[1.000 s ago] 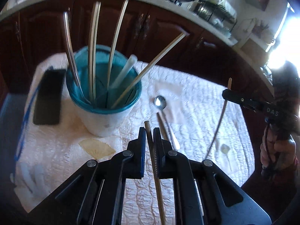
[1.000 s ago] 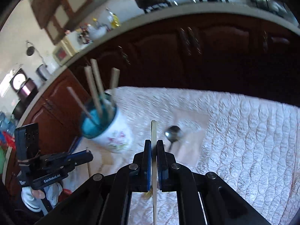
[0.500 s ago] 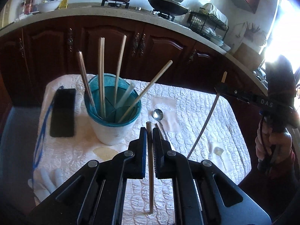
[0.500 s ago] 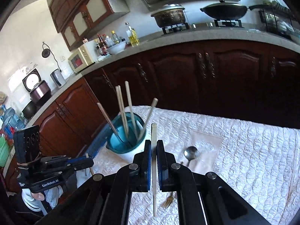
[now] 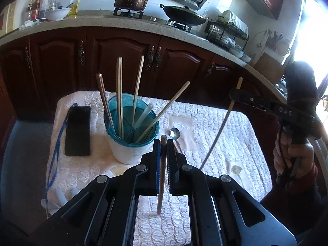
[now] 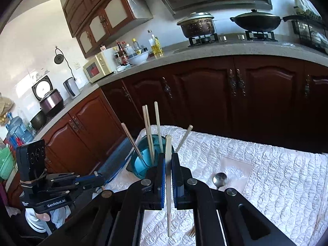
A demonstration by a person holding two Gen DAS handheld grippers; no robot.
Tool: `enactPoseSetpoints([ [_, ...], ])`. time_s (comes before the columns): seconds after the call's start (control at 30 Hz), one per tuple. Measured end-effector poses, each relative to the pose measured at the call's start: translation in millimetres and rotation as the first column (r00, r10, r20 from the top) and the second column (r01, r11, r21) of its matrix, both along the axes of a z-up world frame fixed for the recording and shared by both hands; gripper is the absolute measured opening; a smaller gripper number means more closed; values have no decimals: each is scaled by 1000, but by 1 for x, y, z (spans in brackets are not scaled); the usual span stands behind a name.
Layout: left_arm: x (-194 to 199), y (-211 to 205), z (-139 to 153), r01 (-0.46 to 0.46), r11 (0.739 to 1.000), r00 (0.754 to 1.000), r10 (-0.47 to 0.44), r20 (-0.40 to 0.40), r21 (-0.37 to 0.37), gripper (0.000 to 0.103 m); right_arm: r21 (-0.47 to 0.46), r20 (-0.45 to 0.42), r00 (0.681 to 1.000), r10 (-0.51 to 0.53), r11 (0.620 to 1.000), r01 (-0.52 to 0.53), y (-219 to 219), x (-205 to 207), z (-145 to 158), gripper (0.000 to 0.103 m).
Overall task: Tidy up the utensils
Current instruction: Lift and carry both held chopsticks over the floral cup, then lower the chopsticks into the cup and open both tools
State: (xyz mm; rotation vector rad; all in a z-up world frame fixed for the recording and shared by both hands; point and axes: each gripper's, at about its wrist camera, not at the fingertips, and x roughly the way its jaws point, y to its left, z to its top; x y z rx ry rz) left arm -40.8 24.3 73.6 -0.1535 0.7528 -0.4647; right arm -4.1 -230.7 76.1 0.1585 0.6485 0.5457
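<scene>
On a white quilted tabletop (image 5: 225,127), a black phone (image 5: 78,131) lies left of a teal-rimmed cup (image 5: 131,135) holding several chopsticks, with a spoon (image 5: 174,133) just right. The left tongs (image 5: 163,143) pinch one brown chopstick (image 5: 162,184) upright. The right tongs (image 6: 168,157) pinch a pale chopstick (image 6: 168,184).

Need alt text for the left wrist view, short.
The left gripper is shut on a brown chopstick over a white quilted cloth. Ahead stands a teal-rimmed holder with several chopsticks, a spoon to its right and a black phone to its left. At right, the right gripper holds another chopstick.
</scene>
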Motion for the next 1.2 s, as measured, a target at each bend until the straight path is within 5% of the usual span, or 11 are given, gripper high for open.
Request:
enactPoseSetpoints([
  [0.4,5,33,80,-7,999,992,11,125,-39,4,31,93,995,25,999,-28,29,23,44,5],
  [0.63,24,39,112,-82,997,967,83,243,-13,4,36,144,990,6,999,-12,53,45,59,5],
  [0.9,58,31,86,-167,984,951,145,273,56,4,-8,151,988,-39,999,41,80,68,35,5],
  [1.2,87,19,41,-178,980,969,161,186,82,4,-32,51,998,-25,999,27,87,86,-7,5],
])
